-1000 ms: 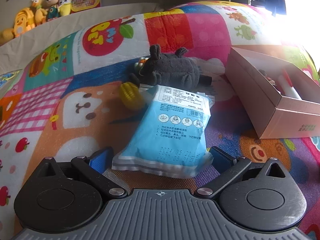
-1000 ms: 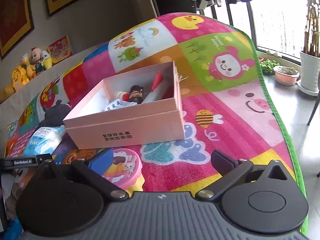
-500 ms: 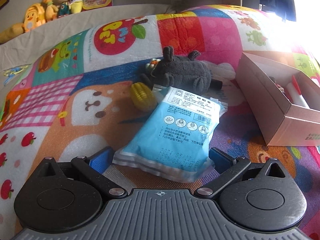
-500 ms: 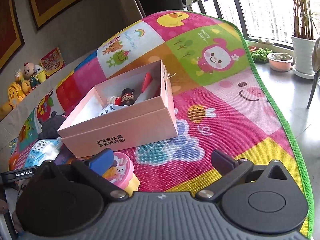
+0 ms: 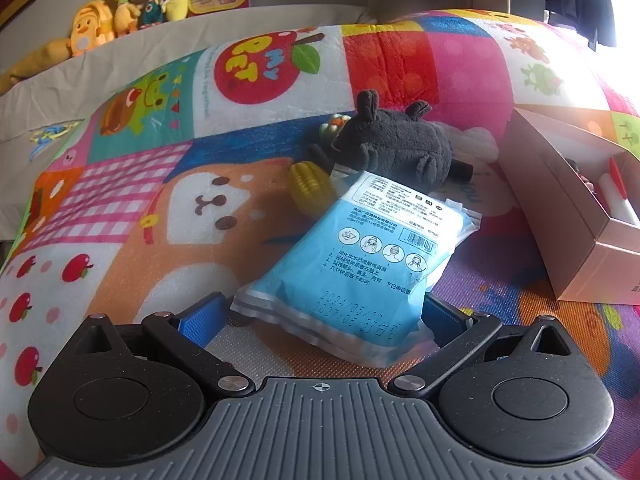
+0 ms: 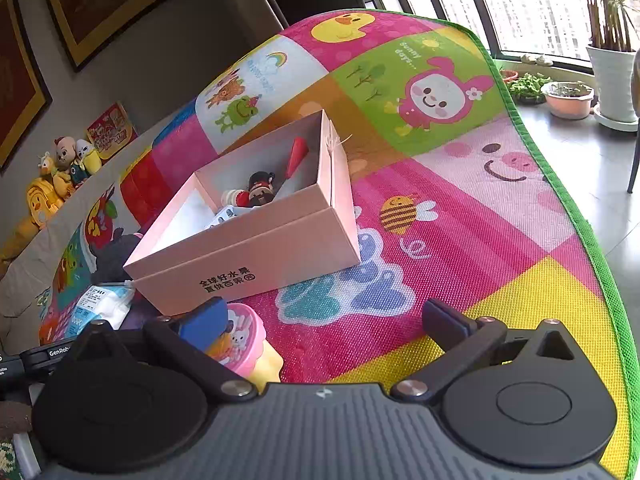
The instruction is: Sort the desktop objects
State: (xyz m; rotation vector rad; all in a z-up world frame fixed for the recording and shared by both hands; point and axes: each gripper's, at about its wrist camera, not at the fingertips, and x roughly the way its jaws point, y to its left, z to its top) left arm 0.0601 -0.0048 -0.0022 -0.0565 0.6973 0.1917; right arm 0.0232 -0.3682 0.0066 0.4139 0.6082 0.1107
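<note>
A light-blue sealed packet (image 5: 360,264) lies on the colourful play mat. Its near end sits between the fingers of my left gripper (image 5: 320,316), which stands open with a small gap at the left pad. Behind the packet are a grey plush toy (image 5: 396,144) and a yellow toy corn (image 5: 310,190). The pink cardboard box (image 6: 256,252) holds a small figure (image 6: 260,190) and a red-capped item (image 6: 296,156). My right gripper (image 6: 322,320) hangs open in front of the box. A pink-lidded yellow cup (image 6: 244,340) stands just inside its left finger.
The box's side wall (image 5: 560,208) rises right of the packet. Stuffed toys (image 5: 128,4) line the ledge at the back. The mat's green edge (image 6: 580,220) drops to a tiled floor with plant pots (image 6: 568,98). The packet (image 6: 100,304) also shows left of the box.
The left view has swung left and slightly up, so packet, plush and box sit further right. The packet's near end stays between the fingers. The right view has tilted a little; both grippers stay open.
</note>
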